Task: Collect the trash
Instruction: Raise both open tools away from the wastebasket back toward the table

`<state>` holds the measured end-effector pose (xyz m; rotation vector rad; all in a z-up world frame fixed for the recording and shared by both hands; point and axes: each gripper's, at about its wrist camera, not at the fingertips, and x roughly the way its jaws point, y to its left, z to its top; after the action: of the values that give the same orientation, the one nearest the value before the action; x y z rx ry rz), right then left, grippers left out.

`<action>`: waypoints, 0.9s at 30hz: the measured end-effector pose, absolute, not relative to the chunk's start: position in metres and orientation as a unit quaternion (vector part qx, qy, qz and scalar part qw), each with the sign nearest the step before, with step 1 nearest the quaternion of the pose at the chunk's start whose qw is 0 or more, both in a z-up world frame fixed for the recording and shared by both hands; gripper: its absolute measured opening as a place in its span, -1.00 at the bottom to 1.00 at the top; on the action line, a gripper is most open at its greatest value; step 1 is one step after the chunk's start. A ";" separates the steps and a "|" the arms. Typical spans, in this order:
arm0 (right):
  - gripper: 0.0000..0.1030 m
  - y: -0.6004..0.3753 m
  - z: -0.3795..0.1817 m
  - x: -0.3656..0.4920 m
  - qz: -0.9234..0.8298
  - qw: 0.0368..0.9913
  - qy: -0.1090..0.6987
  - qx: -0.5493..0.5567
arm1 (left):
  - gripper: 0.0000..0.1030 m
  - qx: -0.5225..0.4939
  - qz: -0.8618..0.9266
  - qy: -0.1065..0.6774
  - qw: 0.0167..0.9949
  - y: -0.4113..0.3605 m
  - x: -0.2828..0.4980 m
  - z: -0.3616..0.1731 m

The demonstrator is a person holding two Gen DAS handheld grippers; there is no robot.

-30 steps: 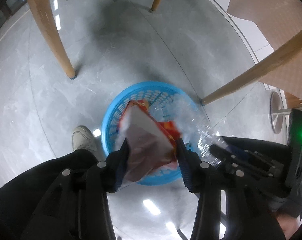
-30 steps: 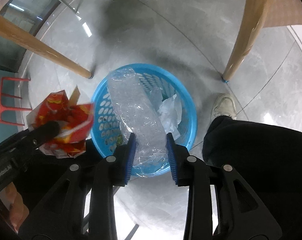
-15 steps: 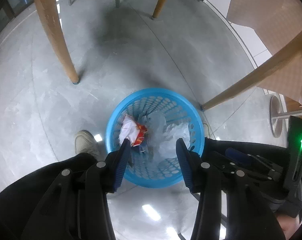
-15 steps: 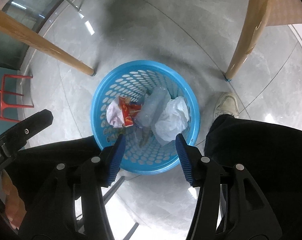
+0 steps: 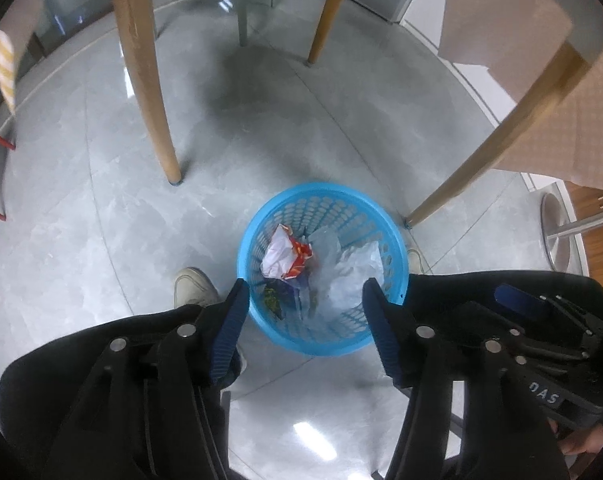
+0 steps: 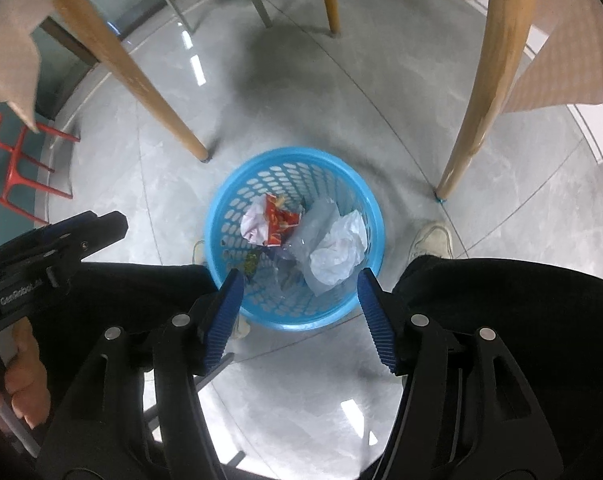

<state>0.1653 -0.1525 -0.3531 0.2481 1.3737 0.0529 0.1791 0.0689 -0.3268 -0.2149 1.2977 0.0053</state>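
left wrist view: the left gripper point(image 5: 303, 296) hangs above a blue basket point(image 5: 341, 200) on the grey floor point(image 5: 81, 220), its jaws spread wide with nothing between them. the basket sits at centre. inside it, a red-and-white wrapper point(image 5: 285, 254) lies toward 9 o'clock, a clear plastic bottle point(image 5: 321, 256) in the middle, and a crumpled white paper point(image 5: 357, 268) toward 3 o'clock. a shoe point(image 5: 191, 286) rests just beside the basket at 8 o'clock. wooden table legs point(image 5: 149, 80) stand at 11, 12 and 2 o'clock.

right wrist view: the right gripper point(image 6: 299, 294) is likewise wide apart and carries nothing, its blue pads point(image 6: 223, 314) flanking the basket point(image 6: 229, 196) rim at 6 o'clock. the wrapper point(image 6: 275, 220), bottle point(image 6: 313, 226) and paper point(image 6: 339, 250) all lie within the basket. the left gripper point(image 6: 101, 226) shows at 9 o'clock. a second shoe point(image 6: 431, 240) lies near the basket at 3 o'clock.
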 end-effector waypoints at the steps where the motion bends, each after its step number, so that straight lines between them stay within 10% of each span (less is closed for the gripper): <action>1: 0.18 -0.152 -0.346 0.161 0.027 0.770 0.627 0.112 | 0.21 -0.094 0.002 0.597 0.796 0.068 0.174 -0.321; 27: 0.54 -0.172 -0.157 0.093 0.068 0.889 0.447 0.079 | 0.63 -0.031 -0.017 0.427 0.904 0.061 0.075 -0.147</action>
<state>0.0925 -0.1725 -0.1573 0.1631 0.9284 0.1423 0.0747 0.0605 -0.1472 -0.0636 0.8823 -0.0351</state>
